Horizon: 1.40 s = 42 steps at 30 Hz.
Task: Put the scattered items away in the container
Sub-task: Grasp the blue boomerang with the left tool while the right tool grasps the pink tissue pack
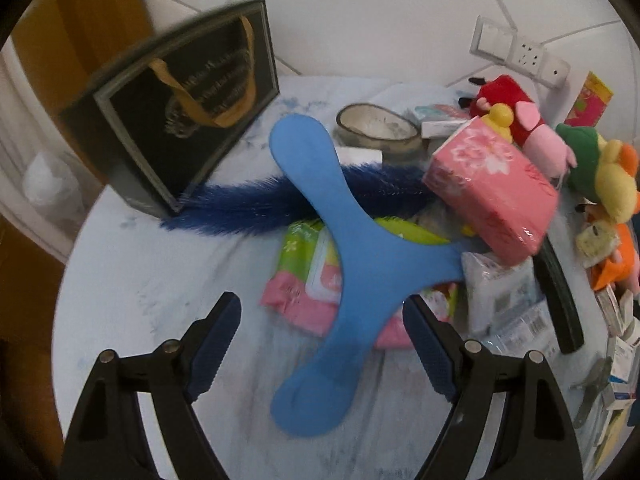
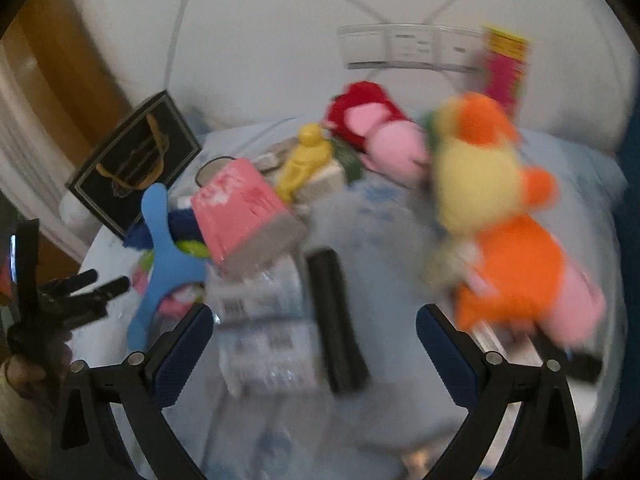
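White tiled wall backs a round table under a pale blue-printed cloth, crowded with clutter. We note the left gripper with jaws spread wide; one arm of a flat blue three-armed plastic boomerang lies between its dark blue ribbed pads, and no pad visibly presses on it. The right gripper likewise stands wide open, holding nothing, over a black rectangular bar and clear-wrapped packets. The container, a black paper gift bag with gold ribbon handles, stands upright at the table's far left edge, beside a dark blue fluffy duster that runs under the boomerang. A pink flower-printed tissue pack rests tilted on the heap. We count one boomerang, one bag, one tissue pack, one glass bowl, one yellow toy figure, and three plush toys: red-and-pink, green-and-yellow, orange. Right wrist view is motion-blurred; packet labels are unreadable. Small boxes at the left view's right margin are cut off and uncounted.
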Tool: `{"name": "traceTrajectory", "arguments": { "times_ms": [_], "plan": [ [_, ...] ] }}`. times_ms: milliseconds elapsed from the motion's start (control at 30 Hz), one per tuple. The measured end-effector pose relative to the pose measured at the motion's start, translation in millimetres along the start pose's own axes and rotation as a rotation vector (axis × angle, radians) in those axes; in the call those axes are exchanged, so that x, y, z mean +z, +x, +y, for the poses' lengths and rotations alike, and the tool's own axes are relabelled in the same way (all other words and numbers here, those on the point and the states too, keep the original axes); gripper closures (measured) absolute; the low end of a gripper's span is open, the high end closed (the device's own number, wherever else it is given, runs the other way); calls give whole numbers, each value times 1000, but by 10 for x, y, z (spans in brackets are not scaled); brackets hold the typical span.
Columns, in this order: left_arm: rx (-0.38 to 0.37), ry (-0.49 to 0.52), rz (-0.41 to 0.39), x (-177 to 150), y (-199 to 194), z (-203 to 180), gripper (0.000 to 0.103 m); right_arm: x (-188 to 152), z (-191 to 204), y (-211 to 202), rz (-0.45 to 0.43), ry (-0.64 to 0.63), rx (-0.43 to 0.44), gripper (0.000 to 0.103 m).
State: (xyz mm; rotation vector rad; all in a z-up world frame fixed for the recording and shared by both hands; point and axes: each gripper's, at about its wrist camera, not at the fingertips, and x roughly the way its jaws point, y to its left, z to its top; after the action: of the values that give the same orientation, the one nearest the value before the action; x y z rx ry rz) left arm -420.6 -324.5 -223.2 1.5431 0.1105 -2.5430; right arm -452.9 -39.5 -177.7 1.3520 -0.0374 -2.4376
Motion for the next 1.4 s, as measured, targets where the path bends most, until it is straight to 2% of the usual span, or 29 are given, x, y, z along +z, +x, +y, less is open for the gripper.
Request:
{"name": "traceTrajectory", "arguments": {
  "times_ms": [133, 333, 533, 700, 767, 833, 967, 1033, 1067, 1167, 1233, 1300, 1400],
  "plan": [
    [-23, -7, 21, 79, 227, -36, 20, 274, 304, 378, 18, -102, -15, 0],
    [-45, -69, 41, 253, 448, -26, 20, 399, 588, 775, 41, -226, -38, 0],
    [-14, -81, 67, 462, 728, -132, 20, 472, 673, 997, 42, -282, -40, 0],
    [18, -50, 48, 519, 831, -198, 19, 506, 689, 1181, 56, -328, -45, 0],
    [19, -48, 45, 539, 862, -187, 16, 517, 689, 1238, 60, -336, -33, 0],
    [25, -56, 45, 558, 910, -149, 5, 529, 694, 1295, 61, -348, -25, 0],
    [-6, -84, 27, 527, 917, -62, 4, 544, 689, 1387, 69, -358, -5, 0],
    [-5, -79, 17, 504, 888, -56, 10, 527, 701, 1433, 84, -366, -2, 0],
    [-5, -77, 12, 493, 874, -53, 11, 495, 720, 1469, 94, -387, -27, 0],
    [0, -85, 3, 475, 832, -10, 25, 391, 766, 1555, 106, -445, -109, 0],
    [7, -95, 3, 475, 811, 41, 38, 396, 661, 1517, 96, -370, -74, 1],
    [8, -103, 5, 473, 791, 90, 44, 432, 530, 1455, 86, -276, -11, 4],
    [2, -111, 13, 462, 770, 143, 44, 448, 409, 1351, 78, -227, -3, 5]
  ]
}}
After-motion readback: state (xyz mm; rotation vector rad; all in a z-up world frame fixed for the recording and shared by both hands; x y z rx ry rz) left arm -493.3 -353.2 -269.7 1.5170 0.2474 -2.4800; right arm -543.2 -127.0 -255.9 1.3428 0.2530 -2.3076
